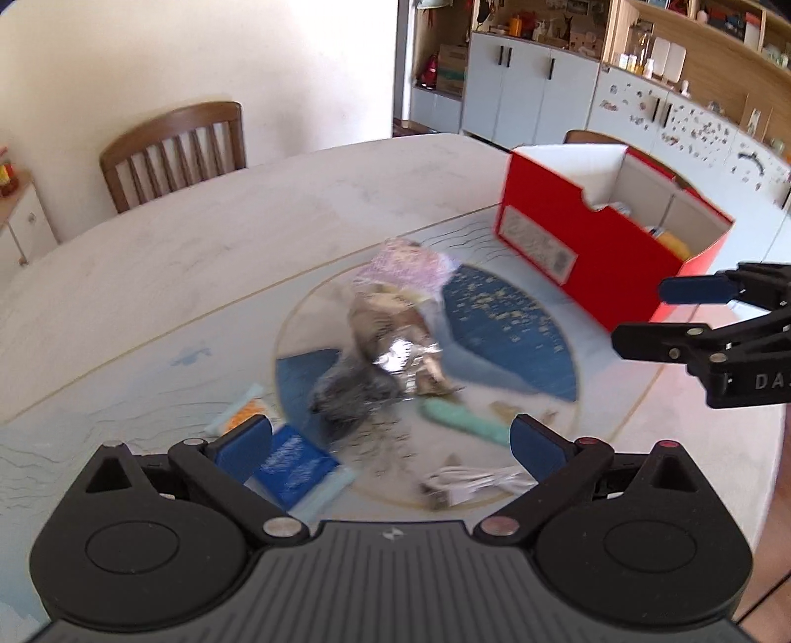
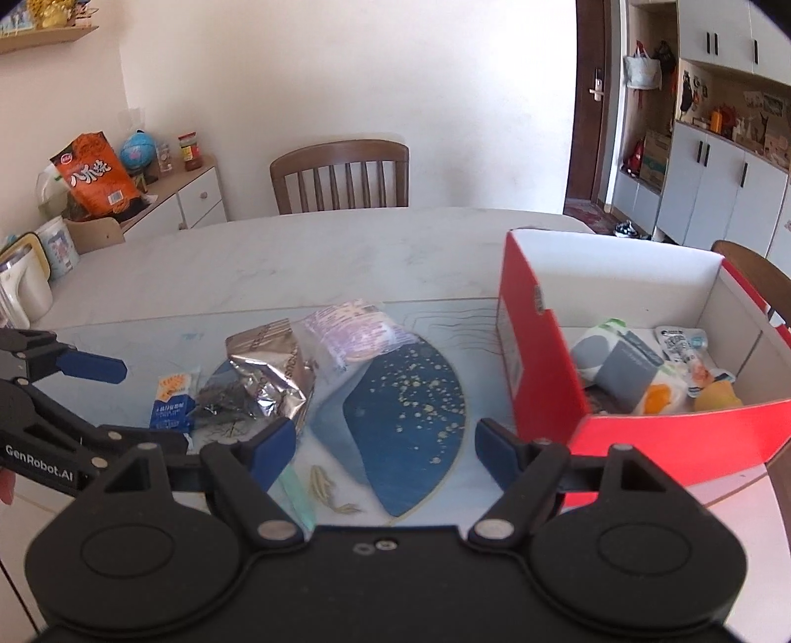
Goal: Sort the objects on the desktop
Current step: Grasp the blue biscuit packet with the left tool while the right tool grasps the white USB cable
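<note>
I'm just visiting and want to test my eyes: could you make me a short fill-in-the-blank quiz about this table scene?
1. The open box standing on the table is coloured ____ outside.
2. Behind the table stands a wooden ____.
3. The crumpled foil bag lies ____ the box, on the mat.
4. Both the left tool and the right tool hold ____.

Missing words: red; chair; outside; nothing

White wall [image 2: 346, 74]; wooden chair [image 2: 341, 175] behind marble table [image 2: 296, 247]; grey cabinets [image 1: 534, 94]; open shelves [image 1: 692, 44]; dark door [image 2: 591, 99]; daylight.
</note>
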Tool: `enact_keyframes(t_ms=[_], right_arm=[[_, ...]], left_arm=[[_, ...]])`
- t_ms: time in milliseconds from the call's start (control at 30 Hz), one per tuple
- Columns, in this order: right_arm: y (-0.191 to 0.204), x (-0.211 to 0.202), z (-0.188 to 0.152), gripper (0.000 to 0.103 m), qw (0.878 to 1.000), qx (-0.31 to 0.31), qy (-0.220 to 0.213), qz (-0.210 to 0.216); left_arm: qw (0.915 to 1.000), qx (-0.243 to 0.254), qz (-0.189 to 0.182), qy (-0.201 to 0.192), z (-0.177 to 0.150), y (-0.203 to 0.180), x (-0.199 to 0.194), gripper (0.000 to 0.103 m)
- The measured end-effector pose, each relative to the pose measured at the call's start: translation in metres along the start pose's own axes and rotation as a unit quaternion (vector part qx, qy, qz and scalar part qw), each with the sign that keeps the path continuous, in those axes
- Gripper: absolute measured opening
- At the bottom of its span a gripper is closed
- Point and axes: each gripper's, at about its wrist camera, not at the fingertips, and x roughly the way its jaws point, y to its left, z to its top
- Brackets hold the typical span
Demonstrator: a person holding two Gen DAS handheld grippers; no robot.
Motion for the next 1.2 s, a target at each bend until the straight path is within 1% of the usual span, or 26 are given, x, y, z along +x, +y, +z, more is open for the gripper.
enact_keyframes(t_ms=[100,267,400,600,767,867,900,933,967,1067,1167,1200], right_arm=[[0.008,0.008,-0.008,0.08,1.0,-0.007,-0.003,-0.001],[0.014,0.021,-0.016,0.079,1.0,0.005,0.004,0.008],[0.026,0.027,-0.024,0.079,1.0,-0.007,0.013,0.014],[0.044,0.032,-0.035,0.078,0.999,-0.018,0.025,0.021],[0.064,0.034,-0.044,0.077,0.998,-0.052,0.026,0.03],[0.072,0.038,-0.048,0.072,0.997,-0.061,0.029,0.037],[0.074,0.04,-0.049,0.067,0.997,-0.064,0.031,0.037],[0.077,0.043,-0.05,0.06,0.996,-0.069,0.036,0.039],[0.078,0.045,-0.051,0.056,0.996,-0.072,0.04,0.041],[0.083,0.048,-0.055,0.055,0.995,-0.081,0.045,0.044],[0.084,0.051,-0.056,0.048,0.994,-0.086,0.051,0.047],[0.084,0.052,-0.056,0.045,0.994,-0.086,0.054,0.049]], left_arm=[[0.9999,0.0,0.016,0.002,-0.006,0.006,0.007,0.103],[0.9993,-0.009,0.036,0.001,-0.014,0.019,0.016,0.103],[0.9989,-0.022,0.042,0.005,-0.017,0.029,0.023,0.103],[0.9983,-0.023,0.052,0.01,-0.02,0.036,0.036,0.103],[0.998,-0.023,0.057,0.012,-0.022,0.04,0.045,0.103],[0.9981,-0.018,0.058,0.013,-0.023,0.04,0.049,0.103],[0.998,-0.017,0.059,0.013,-0.023,0.04,0.05,0.103],[0.998,-0.016,0.059,0.014,-0.023,0.041,0.052,0.103],[0.998,-0.017,0.059,0.015,-0.024,0.041,0.053,0.103],[0.998,-0.016,0.06,0.016,-0.025,0.041,0.058,0.103],[0.9978,-0.014,0.062,0.021,-0.027,0.041,0.063,0.103],[0.9977,-0.014,0.062,0.022,-0.027,0.042,0.064,0.103]])
